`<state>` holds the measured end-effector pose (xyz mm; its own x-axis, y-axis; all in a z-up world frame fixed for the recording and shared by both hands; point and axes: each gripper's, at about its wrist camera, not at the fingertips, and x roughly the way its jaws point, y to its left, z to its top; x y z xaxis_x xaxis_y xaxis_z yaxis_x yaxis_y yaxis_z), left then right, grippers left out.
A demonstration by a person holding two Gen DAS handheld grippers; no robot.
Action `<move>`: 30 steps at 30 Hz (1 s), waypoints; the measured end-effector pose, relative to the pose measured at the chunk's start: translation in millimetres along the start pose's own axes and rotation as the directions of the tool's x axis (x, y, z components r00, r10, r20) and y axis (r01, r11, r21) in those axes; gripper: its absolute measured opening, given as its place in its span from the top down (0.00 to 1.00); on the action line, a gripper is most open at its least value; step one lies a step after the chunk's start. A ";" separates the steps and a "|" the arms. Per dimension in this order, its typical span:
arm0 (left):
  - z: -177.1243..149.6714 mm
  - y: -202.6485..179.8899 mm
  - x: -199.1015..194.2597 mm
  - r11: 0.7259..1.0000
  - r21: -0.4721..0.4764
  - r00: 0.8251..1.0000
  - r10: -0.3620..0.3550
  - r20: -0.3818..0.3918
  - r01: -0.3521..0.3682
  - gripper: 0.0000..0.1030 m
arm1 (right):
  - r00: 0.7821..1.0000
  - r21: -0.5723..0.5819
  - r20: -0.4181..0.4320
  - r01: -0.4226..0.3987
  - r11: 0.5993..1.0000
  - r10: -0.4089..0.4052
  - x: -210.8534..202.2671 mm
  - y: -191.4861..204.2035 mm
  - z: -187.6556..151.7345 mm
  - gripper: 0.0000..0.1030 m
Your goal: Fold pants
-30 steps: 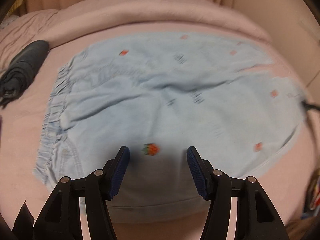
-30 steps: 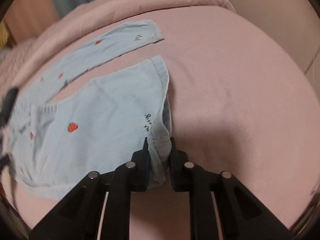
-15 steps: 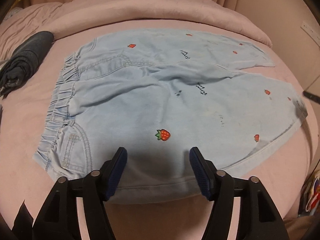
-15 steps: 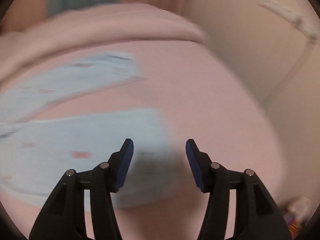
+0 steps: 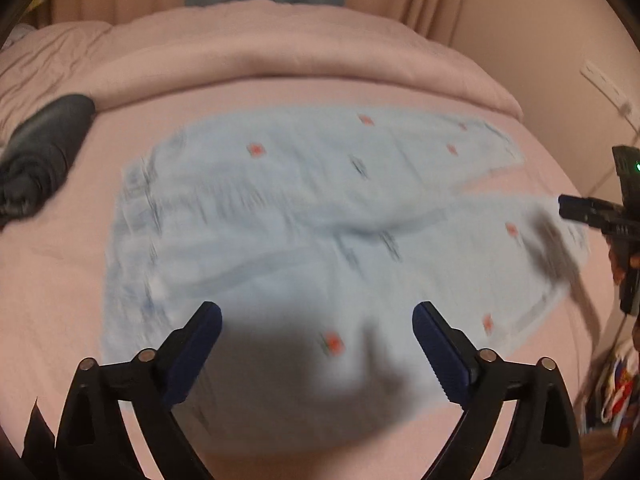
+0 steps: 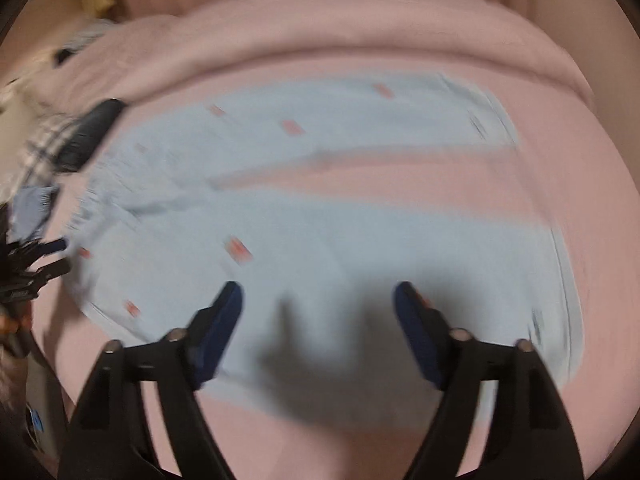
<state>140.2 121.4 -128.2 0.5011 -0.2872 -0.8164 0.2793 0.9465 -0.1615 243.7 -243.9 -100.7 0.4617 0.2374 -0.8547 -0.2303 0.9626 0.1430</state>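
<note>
the pants [image 5: 304, 240] lay spread flat on the pink bed [image 5: 280, 80], legs apart. my left gripper [image 5: 316, 354] and right gripper [image 6: 318, 332] both hung over them, jaws wide, holding nothing. no fold was made yet, i judged; next, each needed an edge to pinch.

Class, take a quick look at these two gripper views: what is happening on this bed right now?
A person holds a two-finger gripper in each hand over a pair of light blue pants spread flat on a pink bed. The left gripper and the right gripper are both open and hold nothing. The two legs lie apart, not yet folded together. A dark rolled garment lies beside the waistband end. Both views are motion-blurred.
</note>
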 end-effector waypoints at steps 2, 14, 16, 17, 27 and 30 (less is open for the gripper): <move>24.7 16.3 12.5 0.999 -0.015 0.999 0.034 -0.013 -0.034 0.07 | 0.998 -0.074 0.021 -0.050 0.996 0.051 2.7 20.5 9.8 0.18; 119.8 122.0 81.8 0.991 -0.069 0.989 0.111 -0.093 -0.118 0.07 | 0.989 -0.384 0.007 -0.136 0.913 0.150 88.8 128.2 105.7 0.19; 127.3 134.7 92.2 0.996 -0.073 0.992 0.052 -0.114 -0.061 0.07 | 0.991 -0.435 0.007 -0.119 0.892 0.136 103.4 140.8 126.4 0.19; 129.8 138.3 96.9 0.996 -0.071 0.991 0.039 -0.125 -0.048 0.07 | 0.992 -0.443 -0.002 -0.115 0.889 0.127 115.2 146.0 140.2 0.19; 127.1 157.5 119.8 0.998 0.050 0.981 0.033 -0.192 -0.024 0.20 | 0.954 -0.512 -0.298 -0.186 0.838 0.030 198.0 161.5 169.9 0.49; 127.7 150.8 115.6 0.992 0.090 0.984 0.097 -0.147 -0.085 0.70 | 0.966 -0.547 -0.248 -0.202 0.812 0.074 180.6 170.2 164.5 0.89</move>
<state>344.8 212.1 -176.0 0.3998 -0.1688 -0.9009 0.3083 0.9504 -0.0413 428.8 -15.7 -148.5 0.2164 0.2677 -0.9389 -0.7492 0.6622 0.0161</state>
